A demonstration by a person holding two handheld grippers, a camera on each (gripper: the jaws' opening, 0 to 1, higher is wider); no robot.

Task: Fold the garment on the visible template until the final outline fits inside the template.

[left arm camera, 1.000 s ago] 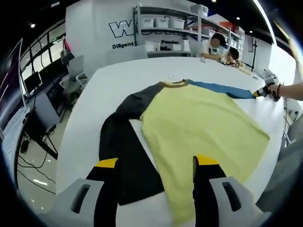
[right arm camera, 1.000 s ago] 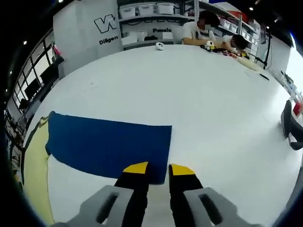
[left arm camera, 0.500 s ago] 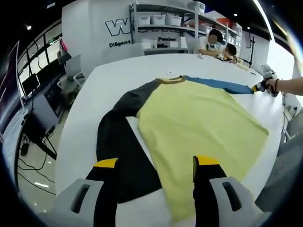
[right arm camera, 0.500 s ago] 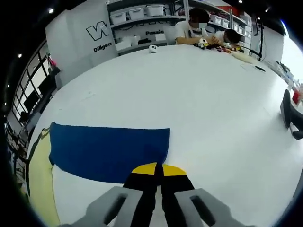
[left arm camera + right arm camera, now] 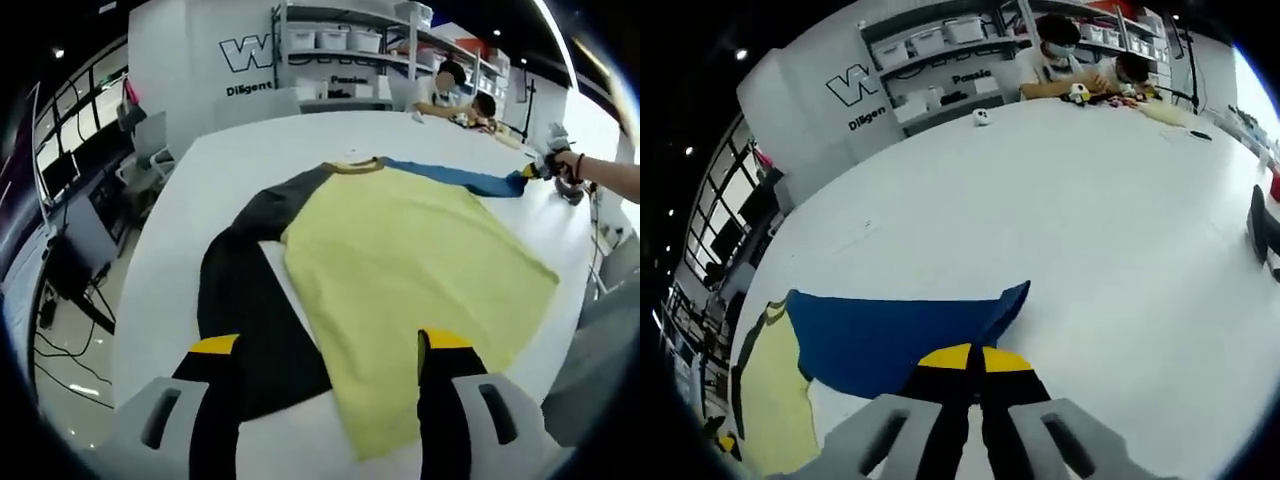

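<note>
Right gripper (image 5: 974,352) fingers pinch the blue sleeve (image 5: 895,335) cuff, probably to fold it inward; left gripper (image 5: 328,345) fingers spread above the shirt (image 5: 415,250).

Left gripper view looks from the shirt's (image 5: 400,270) hem across the desk (image 5: 250,160) toward shelves (image 5: 350,50); right gripper view sits close over the blue sleeve (image 5: 900,335), facing the same shelves (image 5: 940,50).

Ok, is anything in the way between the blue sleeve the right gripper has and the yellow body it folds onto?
Nothing visible. The right gripper is shut on the blue sleeve cuff, and only bare white table and the sleeve itself lie between it and the yellow body.
</note>
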